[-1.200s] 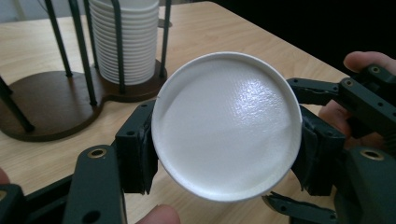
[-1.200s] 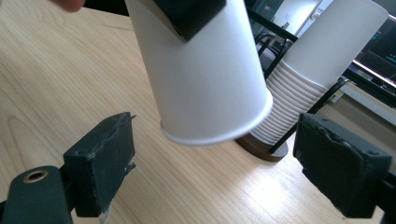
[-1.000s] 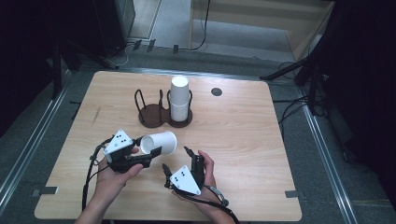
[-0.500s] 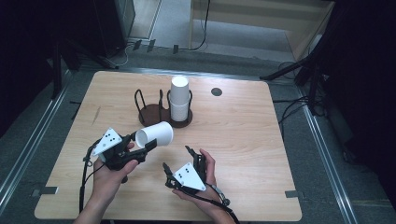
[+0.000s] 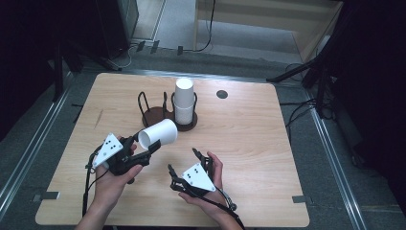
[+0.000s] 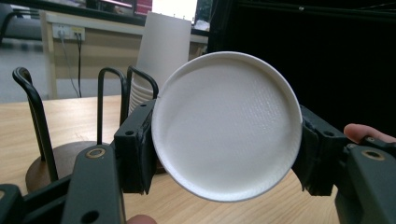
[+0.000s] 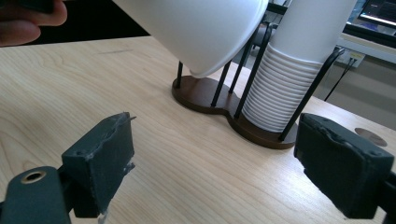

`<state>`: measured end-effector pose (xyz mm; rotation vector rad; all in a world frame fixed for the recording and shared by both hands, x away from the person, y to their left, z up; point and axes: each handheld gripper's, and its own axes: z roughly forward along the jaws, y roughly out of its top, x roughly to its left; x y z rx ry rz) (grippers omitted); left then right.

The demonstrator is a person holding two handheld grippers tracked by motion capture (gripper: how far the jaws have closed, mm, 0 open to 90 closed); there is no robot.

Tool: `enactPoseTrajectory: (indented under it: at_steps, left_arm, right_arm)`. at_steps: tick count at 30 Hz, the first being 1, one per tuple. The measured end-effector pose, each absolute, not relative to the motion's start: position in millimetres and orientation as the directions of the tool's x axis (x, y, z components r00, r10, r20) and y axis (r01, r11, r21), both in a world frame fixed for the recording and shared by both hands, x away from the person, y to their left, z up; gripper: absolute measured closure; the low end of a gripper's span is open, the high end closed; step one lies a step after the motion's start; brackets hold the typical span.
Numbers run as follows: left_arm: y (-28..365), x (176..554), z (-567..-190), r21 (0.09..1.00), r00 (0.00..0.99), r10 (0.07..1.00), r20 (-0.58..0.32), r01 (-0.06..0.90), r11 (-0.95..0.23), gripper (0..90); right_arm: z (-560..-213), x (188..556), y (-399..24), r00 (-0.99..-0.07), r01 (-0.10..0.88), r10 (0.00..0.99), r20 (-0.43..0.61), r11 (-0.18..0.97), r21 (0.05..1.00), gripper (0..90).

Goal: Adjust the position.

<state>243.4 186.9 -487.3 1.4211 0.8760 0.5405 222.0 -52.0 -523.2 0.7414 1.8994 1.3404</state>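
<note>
My left gripper (image 5: 142, 143) is shut on a white paper cup (image 5: 158, 135), held on its side above the table, front left of centre. The cup's recessed bottom (image 6: 226, 123) faces the left gripper view, with a jaw pressing on each side. Just beyond it stands a dark wooden cup holder (image 5: 153, 114) with black wire posts. Its left ring is empty and its right ring holds a stack of white cups (image 5: 184, 103). My right gripper (image 5: 183, 160) is open over bare table, with nothing between its pads (image 7: 100, 156). The held cup (image 7: 201, 28) hangs ahead of it, before the stack (image 7: 292, 88).
A small dark round disc (image 5: 221, 94) sits in the tabletop at the back right. The wooden table (image 5: 268, 158) has bare surface to the right and front. Cables and metal rails run along the floor around the table.
My left gripper has shifted slightly left and carried the cup a little farther back, toward the holder. The right gripper has barely moved.
</note>
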Motion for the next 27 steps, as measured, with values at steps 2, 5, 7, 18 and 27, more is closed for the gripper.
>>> enactPoseTrajectory:
  at_steps: [2,5,7,18,27]
  left_arm:
    - [186.8,243.4,-487.8,0.98,0.592,0.784,-0.189,0.162,0.114,34.2]
    - [187.2,243.6,-488.9,0.984,0.587,0.791,-0.174,0.139,0.113,34.2]
    - [187.1,243.7,-489.2,0.984,0.588,0.791,-0.172,0.134,0.115,34.2]
    - [185.7,245.3,-492.7,0.987,0.572,0.804,-0.16,0.1,0.125,34.2]
    - [182.4,244.6,-496.4,0.988,0.57,0.807,-0.153,0.085,0.128,34.2]
  right_arm:
    - [-523.1,221.9,-52.0,-0.607,0.07,0.77,-0.196,0.297,0.952,12.2]
    - [-521.6,222.6,-53.0,-0.62,0.078,0.767,-0.169,0.274,0.958,12.8]
    - [-520.0,222.5,-53.6,-0.624,0.095,0.769,-0.139,0.252,0.963,13.0]
    - [-501.9,225.5,-61.2,-0.6,0.185,0.799,0.038,0.093,0.978,17.9]
    - [-483.5,227.2,-58.1,-0.553,0.27,0.814,0.18,-0.03,0.962,18.1]
